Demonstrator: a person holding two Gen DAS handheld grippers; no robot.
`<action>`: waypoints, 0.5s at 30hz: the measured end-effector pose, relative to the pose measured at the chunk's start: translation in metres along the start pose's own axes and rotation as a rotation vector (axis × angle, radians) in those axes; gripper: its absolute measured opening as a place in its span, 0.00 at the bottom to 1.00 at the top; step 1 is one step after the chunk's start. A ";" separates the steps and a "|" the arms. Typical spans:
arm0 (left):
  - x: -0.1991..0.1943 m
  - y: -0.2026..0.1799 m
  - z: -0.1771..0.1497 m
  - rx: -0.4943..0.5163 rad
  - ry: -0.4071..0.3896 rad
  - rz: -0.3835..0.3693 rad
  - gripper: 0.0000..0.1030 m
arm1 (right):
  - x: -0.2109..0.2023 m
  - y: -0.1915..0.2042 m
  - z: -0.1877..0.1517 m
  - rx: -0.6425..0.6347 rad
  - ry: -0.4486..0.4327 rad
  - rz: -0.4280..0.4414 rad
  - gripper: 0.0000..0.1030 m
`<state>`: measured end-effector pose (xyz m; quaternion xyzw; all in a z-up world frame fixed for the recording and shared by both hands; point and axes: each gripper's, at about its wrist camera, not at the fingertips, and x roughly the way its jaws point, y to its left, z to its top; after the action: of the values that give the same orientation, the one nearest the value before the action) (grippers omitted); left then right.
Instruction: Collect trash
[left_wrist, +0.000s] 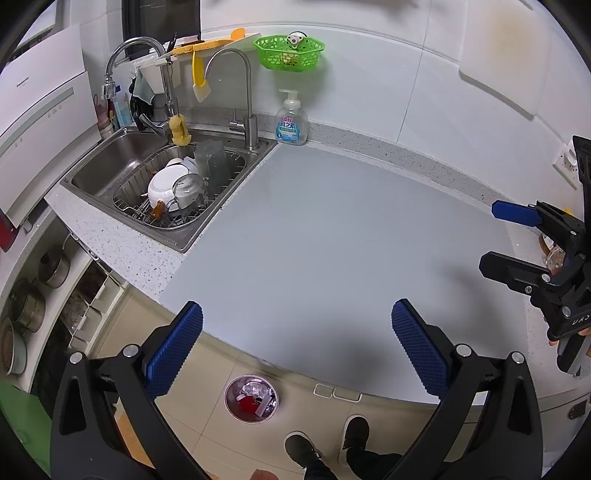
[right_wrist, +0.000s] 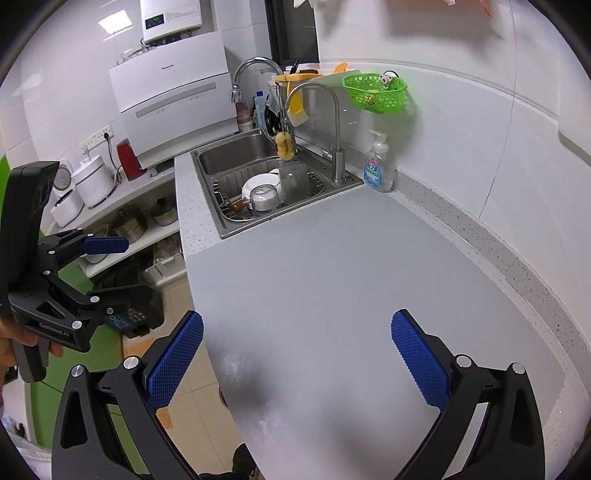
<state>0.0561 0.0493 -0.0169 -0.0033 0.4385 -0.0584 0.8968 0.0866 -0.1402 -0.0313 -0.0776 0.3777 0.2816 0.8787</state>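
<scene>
A round metal trash bin stands on the floor below the counter edge, holding a red item, clear plastic and a white scrap. My left gripper hangs open above the counter's front edge and the bin, with nothing between its blue pads. It also shows at the left of the right wrist view, where the left gripper is held by a hand. My right gripper is open and empty over the grey mat. In the left wrist view the right gripper is at the far right.
A steel sink with a rack of dishes is at the back left. A soap bottle stands in the corner under a green wall basket. A clear glassy item sits behind the right gripper. The person's shoes are beside the bin.
</scene>
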 end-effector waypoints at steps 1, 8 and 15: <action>0.000 0.000 0.000 -0.001 0.000 0.001 0.97 | 0.000 0.000 0.000 0.001 0.000 0.001 0.95; -0.001 0.000 -0.001 -0.001 -0.003 0.009 0.97 | 0.000 0.001 0.000 0.000 0.002 -0.001 0.95; -0.003 0.001 0.000 0.003 -0.011 0.025 0.97 | 0.000 0.002 -0.001 -0.002 0.001 0.001 0.95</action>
<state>0.0542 0.0502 -0.0146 0.0034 0.4333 -0.0478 0.9000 0.0852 -0.1388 -0.0316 -0.0784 0.3779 0.2823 0.8783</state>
